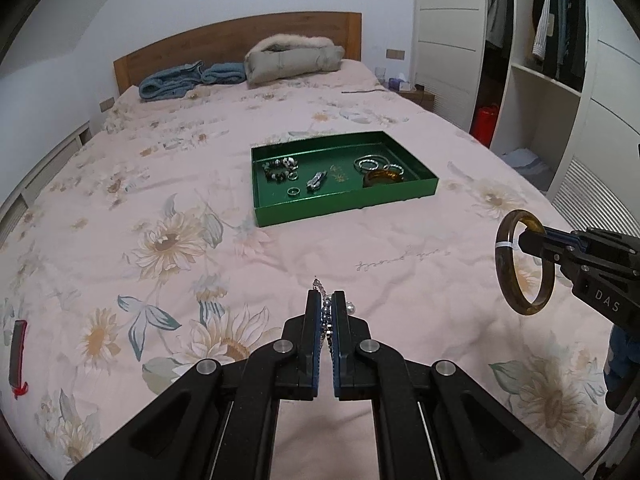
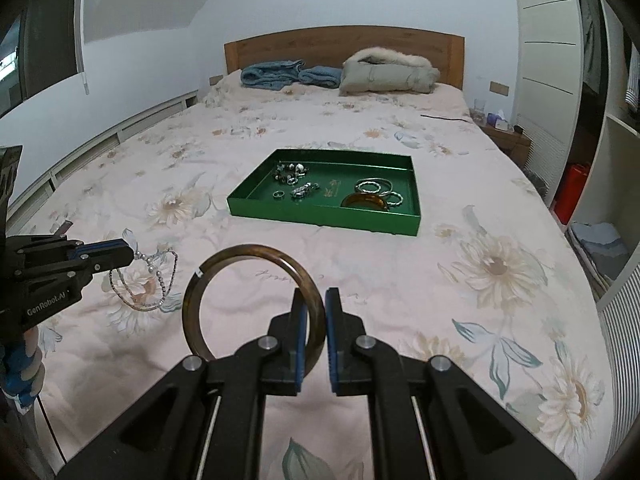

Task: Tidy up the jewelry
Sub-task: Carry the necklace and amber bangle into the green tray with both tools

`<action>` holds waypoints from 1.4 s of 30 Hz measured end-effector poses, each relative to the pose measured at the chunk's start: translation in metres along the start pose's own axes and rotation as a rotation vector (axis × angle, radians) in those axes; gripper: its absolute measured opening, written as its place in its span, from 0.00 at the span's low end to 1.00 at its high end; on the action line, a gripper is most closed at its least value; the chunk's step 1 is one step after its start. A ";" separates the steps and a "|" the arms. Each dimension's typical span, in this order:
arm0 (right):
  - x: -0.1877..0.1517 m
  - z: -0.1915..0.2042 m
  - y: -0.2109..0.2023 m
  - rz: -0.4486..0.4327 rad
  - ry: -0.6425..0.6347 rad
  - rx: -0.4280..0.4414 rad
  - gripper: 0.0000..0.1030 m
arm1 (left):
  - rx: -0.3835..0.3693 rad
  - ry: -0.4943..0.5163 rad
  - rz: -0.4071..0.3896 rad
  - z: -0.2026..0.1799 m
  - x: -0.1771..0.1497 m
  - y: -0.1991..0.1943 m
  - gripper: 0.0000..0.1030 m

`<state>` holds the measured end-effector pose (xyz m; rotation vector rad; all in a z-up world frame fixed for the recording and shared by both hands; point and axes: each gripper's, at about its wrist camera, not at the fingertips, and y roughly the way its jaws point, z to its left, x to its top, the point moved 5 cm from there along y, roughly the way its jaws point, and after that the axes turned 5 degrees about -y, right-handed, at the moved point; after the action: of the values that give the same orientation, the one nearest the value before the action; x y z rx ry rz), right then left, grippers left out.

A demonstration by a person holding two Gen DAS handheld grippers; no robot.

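So: pink floral bedspread [image 2: 360,280], bedroom, green tray [image 2: 320,216]. Left gripper [image 1: 326,298] clamped on beaded necklace [image 2: 152,280], right gripper [image 2: 316,300] pinching brown bangle [image 2: 224,264].

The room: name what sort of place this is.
Most likely a bedroom: a made bed with a wooden headboard, an open wardrobe of hanging clothes, and a bedside table.

Two wrist cameras are looking down the bed [image 1: 280,248] toward the headboard [image 2: 344,46].
Each is sitting just behind its own jaws, tilting downward; both are sharing the far green tray [image 1: 348,208], the left view catching it from further left.
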<state>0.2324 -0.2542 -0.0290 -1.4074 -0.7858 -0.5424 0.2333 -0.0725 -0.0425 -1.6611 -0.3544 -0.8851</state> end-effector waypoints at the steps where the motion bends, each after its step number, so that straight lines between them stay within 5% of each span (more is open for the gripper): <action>1: -0.001 0.000 -0.004 -0.003 0.003 -0.001 0.08 | 0.000 0.000 -0.006 -0.001 0.000 -0.005 0.04; 23: 0.013 -0.002 -0.081 -0.121 0.023 -0.019 0.08 | 0.010 -0.011 -0.129 -0.020 0.017 -0.069 0.04; 42: 0.077 -0.028 -0.077 -0.201 0.016 -0.052 0.08 | 0.062 0.032 -0.252 -0.034 0.081 -0.060 0.04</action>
<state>0.2288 -0.2812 0.0797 -1.3777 -0.9115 -0.7331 0.2362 -0.1048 0.0593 -1.5646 -0.5729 -1.0745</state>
